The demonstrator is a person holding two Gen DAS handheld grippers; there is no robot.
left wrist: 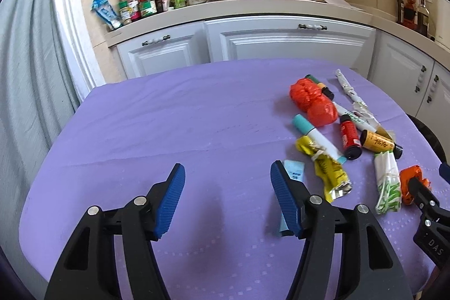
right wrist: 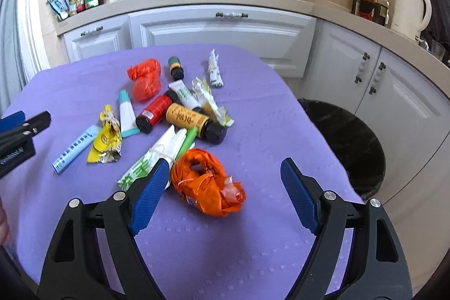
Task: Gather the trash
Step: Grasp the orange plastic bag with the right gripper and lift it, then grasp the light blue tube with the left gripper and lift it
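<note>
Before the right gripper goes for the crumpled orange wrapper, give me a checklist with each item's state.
1. Right gripper open: ok, jaws wide, nothing held.
2. Orange wrapper between its fingers: ok, lying near the left finger.
3. Green and white packet clear of the grab: not ok, it lies against the left finger.
4. Left gripper out of the way: ok, open, off to the side.
5. Bin within reach: cannot tell; it stands beside the table.

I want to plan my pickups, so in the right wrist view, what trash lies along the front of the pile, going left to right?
Light blue tube → yellow wrapper → white and green packet → orange crumpled bag.
</note>
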